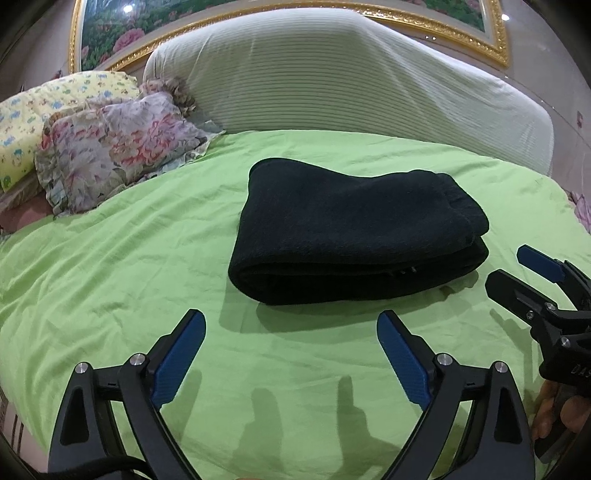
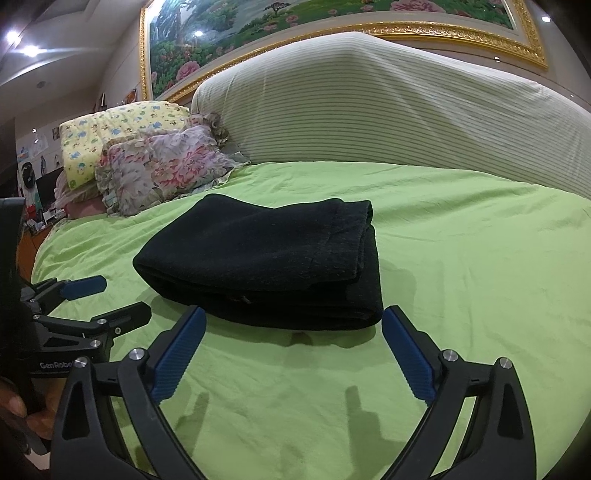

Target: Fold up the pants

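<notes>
The black pants (image 1: 351,232) lie folded into a thick stack on the green bed sheet (image 1: 110,258); they also show in the right wrist view (image 2: 266,258). My left gripper (image 1: 291,325) is open and empty, just short of the stack's near edge. My right gripper (image 2: 293,321) is open and empty, its fingertips beside the near edge of the stack, apart from it. The right gripper shows at the right edge of the left wrist view (image 1: 517,269), open. The left gripper shows at the left of the right wrist view (image 2: 118,295), open.
A floral pillow (image 1: 118,147) and a yellow printed pillow (image 1: 33,114) lie at the back left. A large striped bolster (image 1: 351,77) spans the head of the bed under a gold-framed painting (image 2: 332,22). The sheet (image 2: 480,258) stretches right of the pants.
</notes>
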{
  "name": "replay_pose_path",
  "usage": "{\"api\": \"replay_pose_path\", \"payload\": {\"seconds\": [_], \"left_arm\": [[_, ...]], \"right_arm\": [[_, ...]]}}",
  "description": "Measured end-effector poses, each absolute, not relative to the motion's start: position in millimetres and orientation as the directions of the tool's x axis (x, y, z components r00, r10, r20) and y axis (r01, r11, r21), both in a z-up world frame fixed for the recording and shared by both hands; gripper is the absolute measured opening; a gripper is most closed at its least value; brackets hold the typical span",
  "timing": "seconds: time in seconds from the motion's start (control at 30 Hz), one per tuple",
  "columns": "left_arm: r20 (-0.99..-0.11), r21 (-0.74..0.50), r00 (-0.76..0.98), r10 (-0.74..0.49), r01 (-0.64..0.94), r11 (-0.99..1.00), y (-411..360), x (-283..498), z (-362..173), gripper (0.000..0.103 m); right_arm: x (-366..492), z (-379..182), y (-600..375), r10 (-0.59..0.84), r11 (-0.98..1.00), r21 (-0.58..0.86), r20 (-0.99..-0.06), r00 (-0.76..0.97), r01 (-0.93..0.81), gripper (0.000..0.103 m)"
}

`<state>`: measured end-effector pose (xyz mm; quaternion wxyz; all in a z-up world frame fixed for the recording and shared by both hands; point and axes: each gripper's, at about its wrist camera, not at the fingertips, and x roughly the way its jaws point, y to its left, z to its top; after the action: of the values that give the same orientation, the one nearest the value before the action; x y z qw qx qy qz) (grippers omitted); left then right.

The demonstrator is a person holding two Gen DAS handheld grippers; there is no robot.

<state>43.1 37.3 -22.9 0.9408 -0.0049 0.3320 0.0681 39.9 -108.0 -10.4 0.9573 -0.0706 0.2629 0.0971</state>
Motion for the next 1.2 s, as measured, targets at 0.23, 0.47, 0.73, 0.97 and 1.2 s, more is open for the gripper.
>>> {"api": "replay_pose_path", "payload": {"seconds": [0.23, 0.47, 0.73, 0.97, 1.2], "left_arm": [[-0.628, 0.026, 0.768, 0.122, -0.136, 0.990, 38.3, 43.6, -24.0, 0.097], [-0.632, 0.020, 0.766, 0.118, -0.136, 0.991, 39.2, 44.7, -24.8, 0.100], [-0.633, 0.022, 0.765, 0.121, -0.139, 0.990, 39.8, 45.4, -25.7, 0.101], [-0.631, 0.023, 0.766, 0.124, -0.141, 0.990, 39.8, 45.4, -25.9, 0.101], [-0.630, 0.024, 0.767, 0.123, -0.139, 0.990, 37.8, 44.2, -24.9, 0.101]], "right_arm": [[40.1, -11.7, -107.5, 0.147, 0.971, -0.084, -0.524, 0.839, -0.222, 0.097], [41.6, -12.6, -106.2, 0.146, 0.971, -0.085, -0.528, 0.837, -0.223, 0.097], [41.1, -13.0, -105.6, 0.145, 0.971, -0.086, -0.528, 0.837, -0.222, 0.097], [41.3, -13.0, -105.6, 0.145, 0.971, -0.086, -0.527, 0.837, -0.223, 0.098], [40.9, -13.9, -104.7, 0.144, 0.971, -0.087, -0.529, 0.836, -0.223, 0.098]]}}
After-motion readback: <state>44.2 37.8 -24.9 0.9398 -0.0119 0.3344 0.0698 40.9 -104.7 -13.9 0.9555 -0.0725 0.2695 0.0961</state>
